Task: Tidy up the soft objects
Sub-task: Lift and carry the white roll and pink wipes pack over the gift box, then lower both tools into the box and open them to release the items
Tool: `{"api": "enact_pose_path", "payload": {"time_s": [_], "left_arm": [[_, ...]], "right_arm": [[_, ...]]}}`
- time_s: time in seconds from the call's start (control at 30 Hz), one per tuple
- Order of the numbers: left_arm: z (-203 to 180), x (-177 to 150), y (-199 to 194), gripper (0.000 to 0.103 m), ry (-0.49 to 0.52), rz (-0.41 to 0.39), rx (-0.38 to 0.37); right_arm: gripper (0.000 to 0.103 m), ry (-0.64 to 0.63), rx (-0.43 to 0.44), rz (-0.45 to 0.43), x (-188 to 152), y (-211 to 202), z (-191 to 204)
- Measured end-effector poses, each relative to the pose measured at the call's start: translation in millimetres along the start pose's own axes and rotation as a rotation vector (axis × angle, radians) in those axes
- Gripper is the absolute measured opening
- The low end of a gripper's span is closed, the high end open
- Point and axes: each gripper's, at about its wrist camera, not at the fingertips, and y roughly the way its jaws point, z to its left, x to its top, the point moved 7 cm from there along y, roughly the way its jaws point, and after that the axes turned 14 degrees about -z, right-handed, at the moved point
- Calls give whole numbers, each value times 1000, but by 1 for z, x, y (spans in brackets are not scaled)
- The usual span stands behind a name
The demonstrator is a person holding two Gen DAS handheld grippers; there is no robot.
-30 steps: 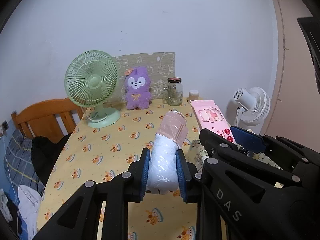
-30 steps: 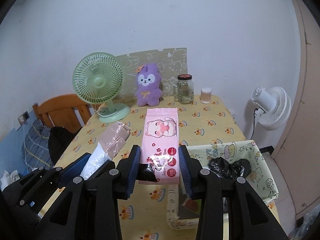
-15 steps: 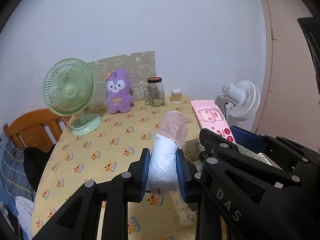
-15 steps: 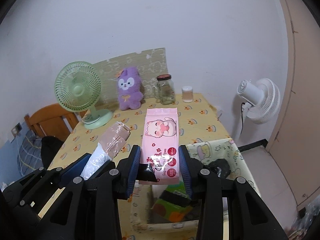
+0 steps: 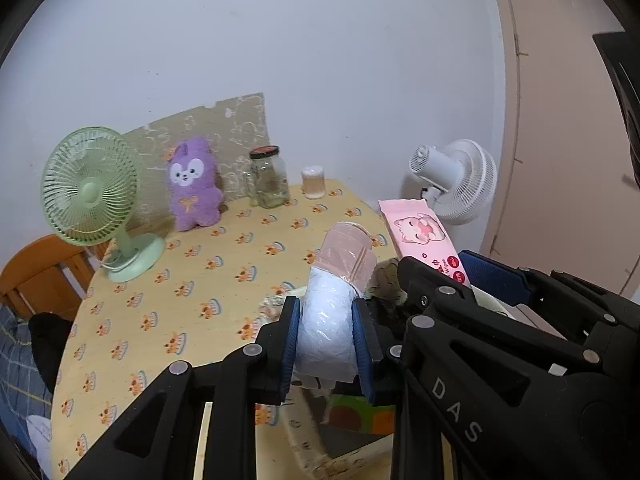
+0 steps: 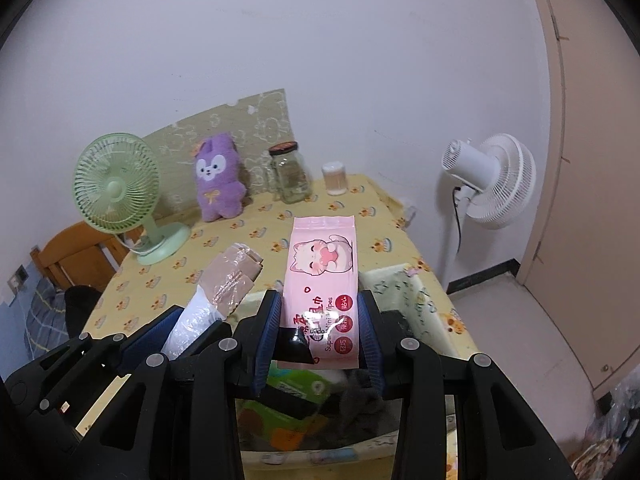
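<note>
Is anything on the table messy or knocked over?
Nothing stands out. The green fan, purple plush, jar and small cup all stand upright along the back of the table, and nothing looks spilled.

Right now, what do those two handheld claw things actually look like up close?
Both are matte black plastic frames with angular cut-out arms joined by round silver bolts. Each ends in two flat fingers faced with blue pads. The left gripper and the right gripper look alike. White letters "DAS" are printed on the right one's side. No cables, hands or sleeves show.
</note>
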Motion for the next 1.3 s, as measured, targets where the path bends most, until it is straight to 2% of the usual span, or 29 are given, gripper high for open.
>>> {"api": "enact_pose_path", "payload": {"time_s": [0.33, 0.63, 0.73, 0.8, 0.93, 1.0, 1.3], "left_arm": [[-20, -11, 23, 26, 19, 39, -53], [-23, -25, 45, 29, 55, 81, -25], [-23, -30, 53, 42, 78, 103, -22], [-23, -34, 56, 60, 103, 119, -14], [-25, -36, 56, 65, 119, 138, -33], [-25, -37, 56, 74, 121, 150, -39], [-18, -44, 54, 77, 70, 201, -13]], "right_arm": [[42, 9, -46, 28, -13, 13, -24], [42, 11, -67, 60, -28, 26, -39], [42, -5, -68, 77, -33, 30, -40], [42, -15, -67, 90, -37, 33, -41], [42, -14, -50, 111, -42, 39, -42], [42, -22, -39, 122, -44, 42, -40], [42, -47, 28, 179, -50, 50, -28]]}}
